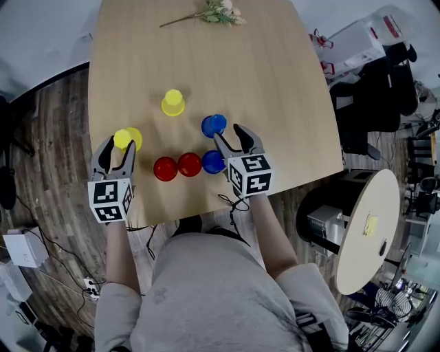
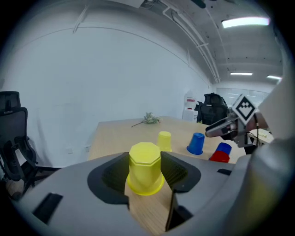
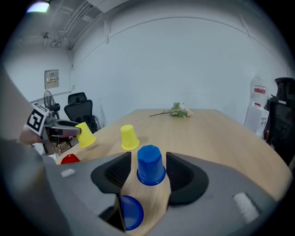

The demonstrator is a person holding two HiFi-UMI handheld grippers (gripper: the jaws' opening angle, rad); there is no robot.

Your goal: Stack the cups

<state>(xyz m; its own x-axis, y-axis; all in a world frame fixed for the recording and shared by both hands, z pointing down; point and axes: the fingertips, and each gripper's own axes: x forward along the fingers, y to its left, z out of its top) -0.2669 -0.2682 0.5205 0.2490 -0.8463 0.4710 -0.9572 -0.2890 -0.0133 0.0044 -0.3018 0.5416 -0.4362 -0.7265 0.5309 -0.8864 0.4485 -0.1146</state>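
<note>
Several upside-down cups stand on the wooden table (image 1: 275, 82). My left gripper (image 1: 118, 146) (image 2: 145, 159) is open around one yellow cup (image 1: 127, 139) (image 2: 145, 173), its pads close to the cup's sides. A second yellow cup (image 1: 172, 103) (image 2: 164, 141) stands farther back. My right gripper (image 1: 230, 137) (image 3: 148, 159) is open, with a blue cup (image 1: 214, 125) (image 3: 150, 166) between its jaws and a gap on each side. Another blue cup (image 1: 213, 162) (image 3: 130, 212) sits just under that gripper's left jaw. Beside it stand two red cups (image 1: 165, 168) (image 1: 190, 164).
A flower sprig (image 1: 218, 12) lies at the table's far edge. A round side table (image 1: 371, 227) stands to the right of the person, with dark bags and chairs (image 1: 375, 89) behind it. A white box (image 1: 24, 247) sits on the floor at left.
</note>
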